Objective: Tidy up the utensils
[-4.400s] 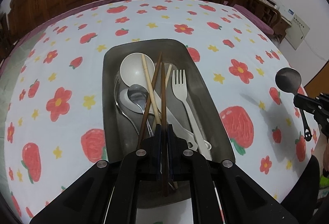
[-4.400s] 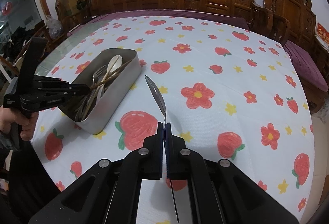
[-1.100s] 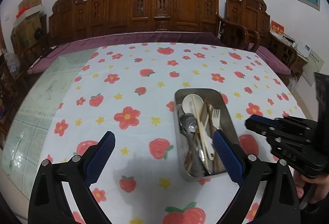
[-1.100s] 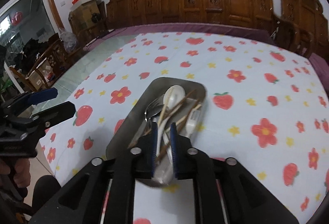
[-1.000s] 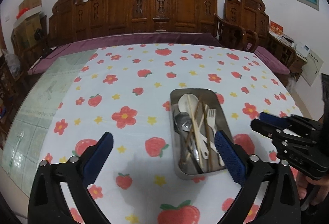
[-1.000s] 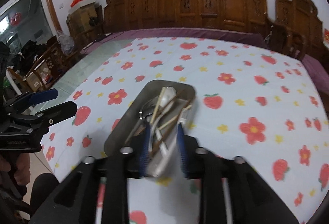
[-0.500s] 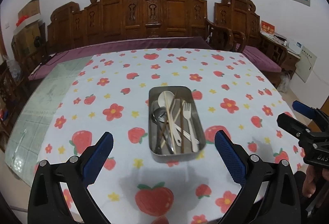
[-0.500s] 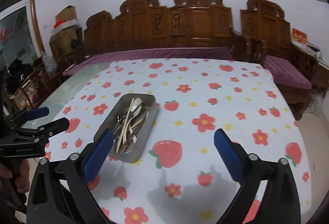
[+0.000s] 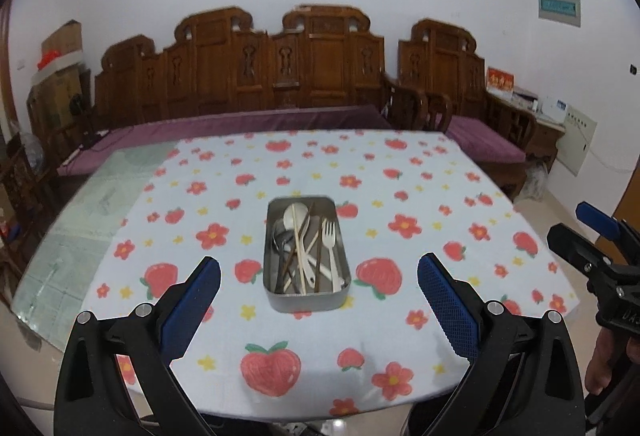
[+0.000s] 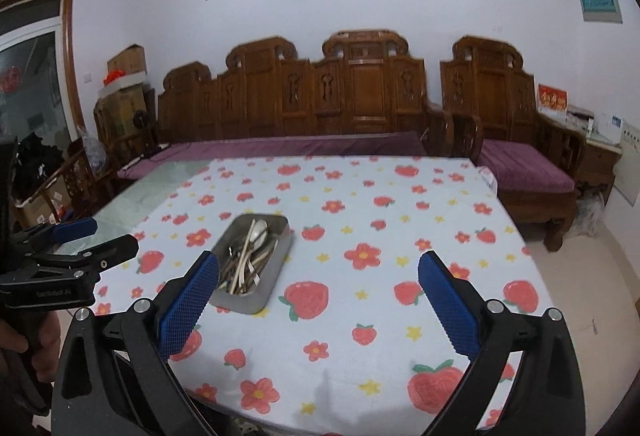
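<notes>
A metal tray [image 9: 276, 300] stands in the middle of the table, on a cloth [image 9: 360, 172] printed with strawberries and flowers. It holds a white fork [image 9: 330, 241], a white spoon [image 9: 289, 215], metal spoons and brown and pale chopsticks. The tray also shows in the right wrist view [image 10: 276, 268]. My left gripper [image 9: 319, 282] is open and empty, held back from the tray above the table's near edge. My right gripper [image 10: 319, 282] is open and empty, to the right of the tray and pulled back. Each gripper shows at the edge of the other's view.
Carved wooden benches [image 9: 312, 76] with purple cushions [image 9: 224, 128] line the far side of the table. Bare glass tabletop [image 9: 68, 220] shows left of the cloth. A cabinet [image 9: 568, 132] stands at the far right wall.
Both grippers have let go of their utensils into the tray, opened wide, and pulled back and up from the table, so the tray looks smaller and farther away.
</notes>
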`<state>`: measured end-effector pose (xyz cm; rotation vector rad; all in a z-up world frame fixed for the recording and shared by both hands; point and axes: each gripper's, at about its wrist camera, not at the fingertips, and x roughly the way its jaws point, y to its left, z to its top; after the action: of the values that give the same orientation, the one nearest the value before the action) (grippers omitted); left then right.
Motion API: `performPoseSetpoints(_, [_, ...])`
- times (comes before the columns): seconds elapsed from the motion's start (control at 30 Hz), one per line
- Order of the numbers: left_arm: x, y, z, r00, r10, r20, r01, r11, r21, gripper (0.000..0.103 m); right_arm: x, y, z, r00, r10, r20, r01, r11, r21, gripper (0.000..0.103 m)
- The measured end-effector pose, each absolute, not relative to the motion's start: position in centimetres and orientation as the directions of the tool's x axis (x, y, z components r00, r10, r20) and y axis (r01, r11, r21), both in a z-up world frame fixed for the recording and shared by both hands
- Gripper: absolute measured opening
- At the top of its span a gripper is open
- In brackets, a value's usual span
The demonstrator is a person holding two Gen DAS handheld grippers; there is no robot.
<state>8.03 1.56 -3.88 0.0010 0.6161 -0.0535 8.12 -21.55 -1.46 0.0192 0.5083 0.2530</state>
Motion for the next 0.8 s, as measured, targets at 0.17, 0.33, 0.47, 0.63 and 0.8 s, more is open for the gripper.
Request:
performPoseSetpoints(0.17, [6.1, 1.2, -0.9, 0.847, -0.051, -0.529, 0.047, 0.999, -0.021, 0.095, 6.0, -21.9, 1.5, 0.875, 0.243, -0.418, -0.237, 0.969, 0.069, 0.1])
performPoseSetpoints(0.33, [4.4, 1.0, 1.4, 0.876, -0.05, -0.479, 0.043, 0.999, -0.026, 0.095, 4.3, -22.4, 3.6, 0.897, 0.243, -0.369, -0.234, 0.97, 0.07, 0.1])
performPoseSetpoints(0.47, [3.5, 0.5, 2.5, 0.887, -0.047, -0.458, 0.042, 0.999, -0.021, 0.095, 3.3, -22.5, 4.5, 0.906, 0.239, -0.349, -0.231, 0.971, 0.064, 0.1])
performPoseSetpoints(0.63, [3.0, 0.0, 2.8, 0.893, -0.043, -0.448, 0.043, 0.999, -0.011, 0.095, 2.5, -22.8, 4.9, 0.91, 0.239, -0.339, -0.23, 0.971, 0.066, 0.1])
performPoseSetpoints(0.8, [2.9, 0.0, 2.8, 0.892, -0.046, -0.449, 0.044, 0.999, -0.013, 0.095, 2.3, -22.9, 5.0, 0.91, 0.236, -0.339, -0.228, 0.972, 0.066, 0.1])
